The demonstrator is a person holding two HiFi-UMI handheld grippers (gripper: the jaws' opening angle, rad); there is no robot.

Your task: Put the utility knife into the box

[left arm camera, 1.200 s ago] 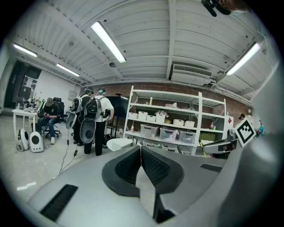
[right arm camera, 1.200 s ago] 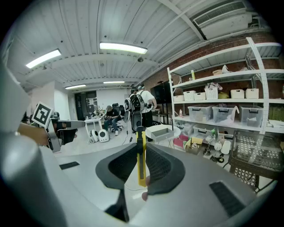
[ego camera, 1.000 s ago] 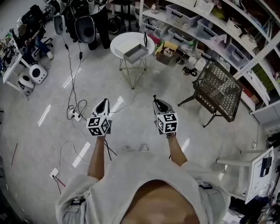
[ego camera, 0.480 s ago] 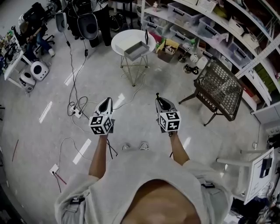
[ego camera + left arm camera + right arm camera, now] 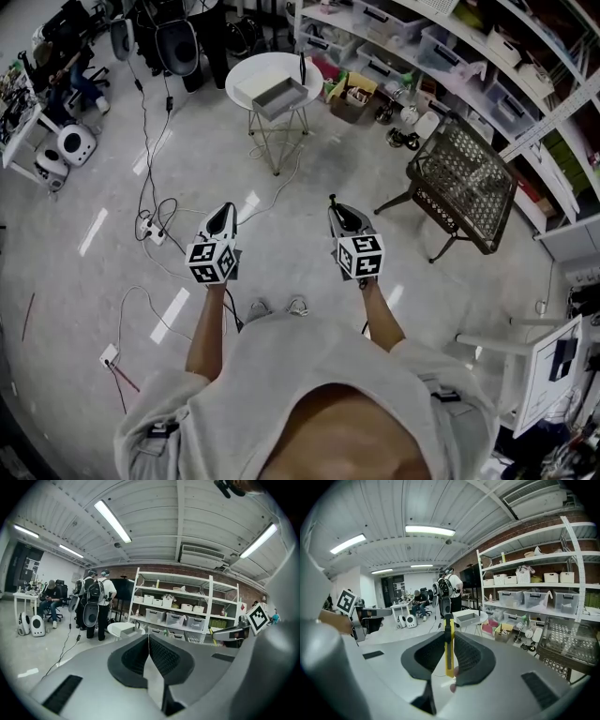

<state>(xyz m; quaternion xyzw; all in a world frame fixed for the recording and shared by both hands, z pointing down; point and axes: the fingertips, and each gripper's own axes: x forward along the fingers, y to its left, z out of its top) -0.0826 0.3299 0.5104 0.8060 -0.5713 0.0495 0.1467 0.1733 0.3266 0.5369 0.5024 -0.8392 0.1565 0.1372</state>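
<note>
The right gripper [image 5: 449, 639] is clamped on the yellow utility knife [image 5: 449, 645], whose long axis points forward along the jaws. The box [image 5: 277, 96] sits on the round table [image 5: 246, 75], well apart at 11 o'clock. The left gripper [image 5: 149, 641] has its jaws together, empty.

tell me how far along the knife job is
Done: the knife is picked up, clamped upright in the right hand-held gripper.
In hand: it is held over open floor, well short of the table.
Left: reach the table and put the knife into the box on it.
The left hand-held gripper is shut on nothing.
</note>
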